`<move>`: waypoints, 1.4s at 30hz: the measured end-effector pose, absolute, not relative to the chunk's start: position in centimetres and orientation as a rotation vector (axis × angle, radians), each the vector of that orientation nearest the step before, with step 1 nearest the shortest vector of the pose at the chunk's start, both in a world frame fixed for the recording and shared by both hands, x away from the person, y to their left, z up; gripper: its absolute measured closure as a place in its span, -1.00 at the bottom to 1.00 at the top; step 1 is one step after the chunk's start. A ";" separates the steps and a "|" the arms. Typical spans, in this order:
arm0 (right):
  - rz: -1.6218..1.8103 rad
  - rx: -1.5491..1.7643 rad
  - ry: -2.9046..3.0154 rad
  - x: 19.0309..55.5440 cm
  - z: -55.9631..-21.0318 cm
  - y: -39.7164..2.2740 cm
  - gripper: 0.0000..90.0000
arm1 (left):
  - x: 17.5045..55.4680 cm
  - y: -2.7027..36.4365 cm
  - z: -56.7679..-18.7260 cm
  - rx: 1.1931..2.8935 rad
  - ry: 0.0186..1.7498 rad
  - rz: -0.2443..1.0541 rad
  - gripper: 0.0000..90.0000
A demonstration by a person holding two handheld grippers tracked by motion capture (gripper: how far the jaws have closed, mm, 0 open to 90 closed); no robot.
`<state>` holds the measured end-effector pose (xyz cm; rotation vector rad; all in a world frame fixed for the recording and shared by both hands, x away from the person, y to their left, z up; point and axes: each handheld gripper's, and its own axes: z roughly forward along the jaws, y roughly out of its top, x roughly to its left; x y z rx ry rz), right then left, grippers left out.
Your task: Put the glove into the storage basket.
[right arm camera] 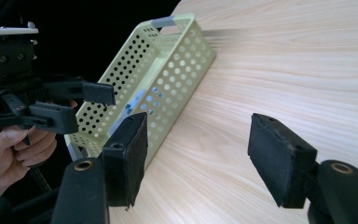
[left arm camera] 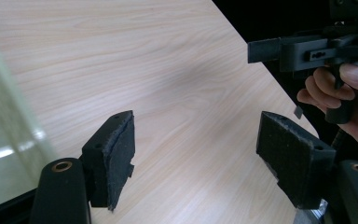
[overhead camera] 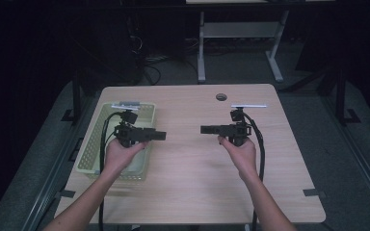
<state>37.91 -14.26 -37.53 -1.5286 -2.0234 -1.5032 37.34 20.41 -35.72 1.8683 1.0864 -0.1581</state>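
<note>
Pale wooden table (overhead camera: 188, 159) carries a green perforated basket (overhead camera: 144, 113) at its left; left gripper (overhead camera: 161, 135) and right gripper (overhead camera: 204, 129) face each other, fingers wide, holding nothing.

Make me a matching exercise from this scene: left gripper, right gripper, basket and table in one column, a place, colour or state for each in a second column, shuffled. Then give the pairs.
Things:
1. left gripper
2. right gripper
3. basket
4. table

Descriptions:
A. pale green, full of small holes
B. light wood grain
C. open and empty, above the basket's right rim
D. open and empty, over bare table, jaws pointing left in the high view

Pairs: 1-C, 2-D, 3-A, 4-B
</note>
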 end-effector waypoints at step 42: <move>-1.500 -1.705 -1.927 34.2 -40.5 -23.5 -0.31 | 34.5 11.2 -38.5 1.934 0.934 -0.264 -0.48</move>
